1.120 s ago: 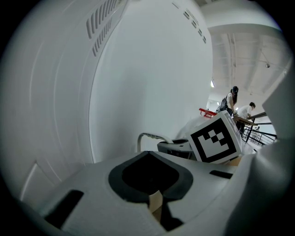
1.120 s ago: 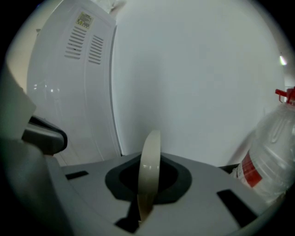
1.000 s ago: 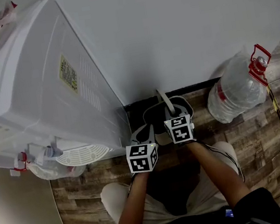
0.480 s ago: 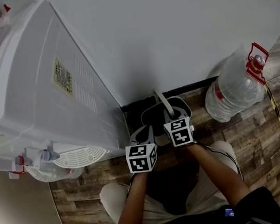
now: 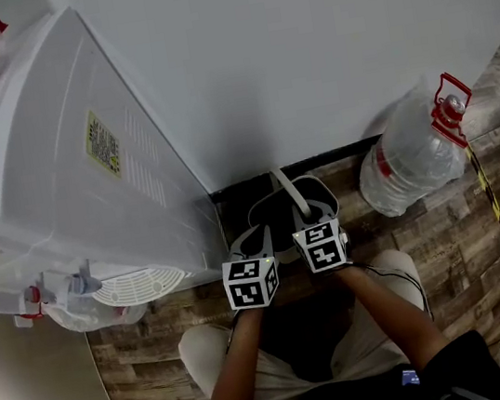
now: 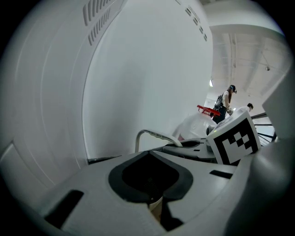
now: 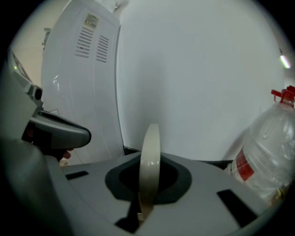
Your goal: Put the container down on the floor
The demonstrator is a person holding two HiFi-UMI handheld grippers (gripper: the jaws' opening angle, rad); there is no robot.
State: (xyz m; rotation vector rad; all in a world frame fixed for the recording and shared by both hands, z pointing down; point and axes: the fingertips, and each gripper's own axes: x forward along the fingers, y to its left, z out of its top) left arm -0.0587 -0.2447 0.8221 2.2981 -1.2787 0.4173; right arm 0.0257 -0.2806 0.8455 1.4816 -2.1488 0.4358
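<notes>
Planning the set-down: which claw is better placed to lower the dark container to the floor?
Right. The right claw is shut on the pale curved handle of the dark round container; the left claw sits beside its rim, off the handle.

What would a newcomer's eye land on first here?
A big white dispenser fills the left. At centre, the left gripper and right gripper, each with a checkered cube, meet over a dark container by the wall, the right shut on its pale handle. A clear bottle with a red top sits on the floor at right.
</notes>
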